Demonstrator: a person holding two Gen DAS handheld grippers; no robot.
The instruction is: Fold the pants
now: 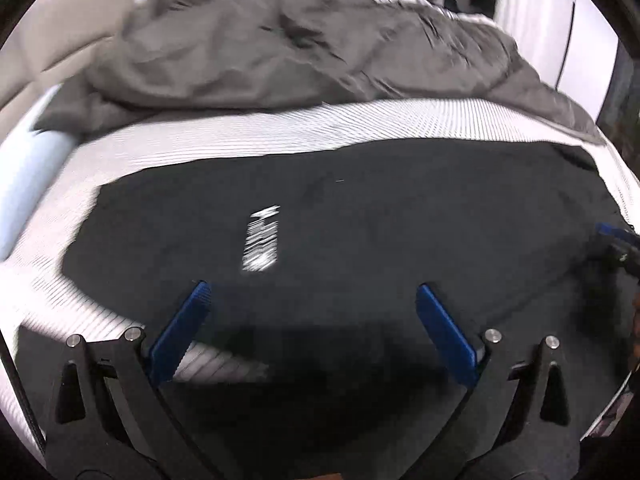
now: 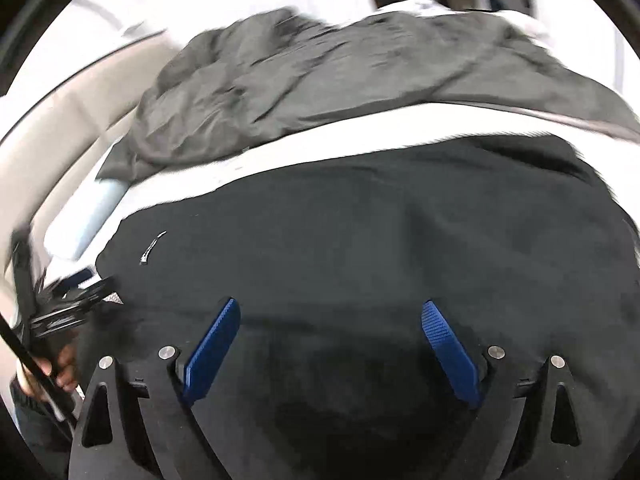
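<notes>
Black pants [image 1: 360, 232] lie spread flat on a white striped bed [image 1: 240, 136], with a white printed logo [image 1: 262, 240] on the cloth. In the left wrist view my left gripper [image 1: 312, 292] hovers over the pants' near edge, its blue fingers [image 1: 182, 330] wide apart with nothing between them. The right wrist view shows the same pants [image 2: 380, 232] filling the frame. Above them my right gripper [image 2: 330, 308] is open, its blue pads [image 2: 450, 352] clear of the cloth. The left gripper's black frame [image 2: 68, 304] shows at the left edge there, held by a hand [image 2: 60, 368].
A crumpled grey duvet [image 1: 280, 40] is heaped along the far side of the bed, seen in the right wrist view as well [image 2: 340, 76]. A pale blue pillow [image 1: 28, 184] lies at the left. A beige headboard [image 1: 44, 40] stands behind it.
</notes>
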